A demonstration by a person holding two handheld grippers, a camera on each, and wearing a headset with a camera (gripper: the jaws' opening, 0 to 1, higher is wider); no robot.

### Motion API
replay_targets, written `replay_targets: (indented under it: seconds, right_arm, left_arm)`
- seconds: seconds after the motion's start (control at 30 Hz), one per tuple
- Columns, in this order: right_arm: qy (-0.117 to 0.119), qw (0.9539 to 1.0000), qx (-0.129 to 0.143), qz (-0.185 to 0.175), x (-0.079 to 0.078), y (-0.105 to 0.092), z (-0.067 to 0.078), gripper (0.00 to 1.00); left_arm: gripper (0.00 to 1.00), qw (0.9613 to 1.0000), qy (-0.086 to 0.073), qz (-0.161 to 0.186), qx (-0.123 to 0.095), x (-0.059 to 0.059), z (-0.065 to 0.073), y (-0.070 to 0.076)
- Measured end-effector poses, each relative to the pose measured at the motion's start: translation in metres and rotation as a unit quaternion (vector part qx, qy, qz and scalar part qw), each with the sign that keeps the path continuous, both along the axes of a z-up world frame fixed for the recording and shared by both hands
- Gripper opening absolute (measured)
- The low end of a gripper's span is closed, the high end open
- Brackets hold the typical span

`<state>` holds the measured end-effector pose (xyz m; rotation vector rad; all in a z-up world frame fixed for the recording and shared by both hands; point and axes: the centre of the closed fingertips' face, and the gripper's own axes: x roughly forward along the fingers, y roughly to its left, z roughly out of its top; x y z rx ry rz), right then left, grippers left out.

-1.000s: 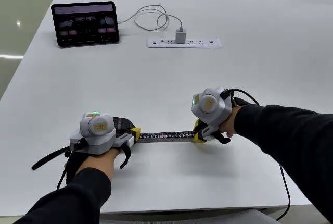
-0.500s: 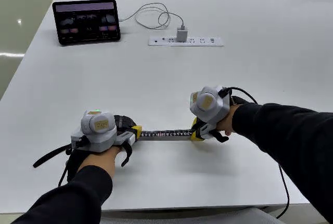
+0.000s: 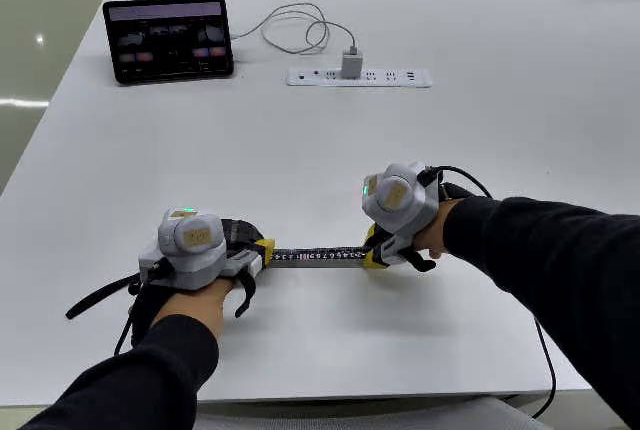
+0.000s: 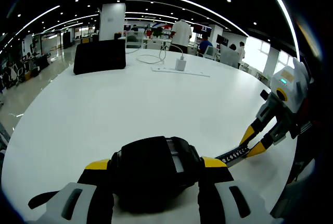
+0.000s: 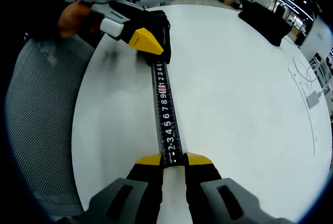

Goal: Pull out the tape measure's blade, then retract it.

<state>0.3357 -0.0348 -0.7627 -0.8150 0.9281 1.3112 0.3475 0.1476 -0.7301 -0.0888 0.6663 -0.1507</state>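
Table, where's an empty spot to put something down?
The wide middle of the table, between the power strip and the blade, is bare; so is the right side. Crowded: around the left tool, right tool and tablet.

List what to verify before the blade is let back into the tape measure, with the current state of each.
1. Left gripper clamped on the case: ok, the black body sits between its jaws.
2. Right gripper pinching the blade at its end: ok.
3. Blade straight between the two grippers: ok, no kink seen.
4. Return path over the table free: ok. The tablet and power strip lie at the far side.
5. Blade lock released: cannot tell.
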Motion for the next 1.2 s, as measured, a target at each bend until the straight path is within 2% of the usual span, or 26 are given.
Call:
replay_targets:
  seconds: [1.0,1.2]
  right_arm:
    - [0.001,0.9999,0.015,0.004,-0.002,0.019,0.000,0.11]
    - [0.000,0.9997,0.018,0.014,-0.003,0.022,0.001,0.11]
  left_arm:
    - [0.62,1.0000,0.000,0.000,0.000,0.000,0.001,0.000]
    - [0.62,1.0000,0.000,0.001,0.000,0.000,0.000,0.000]
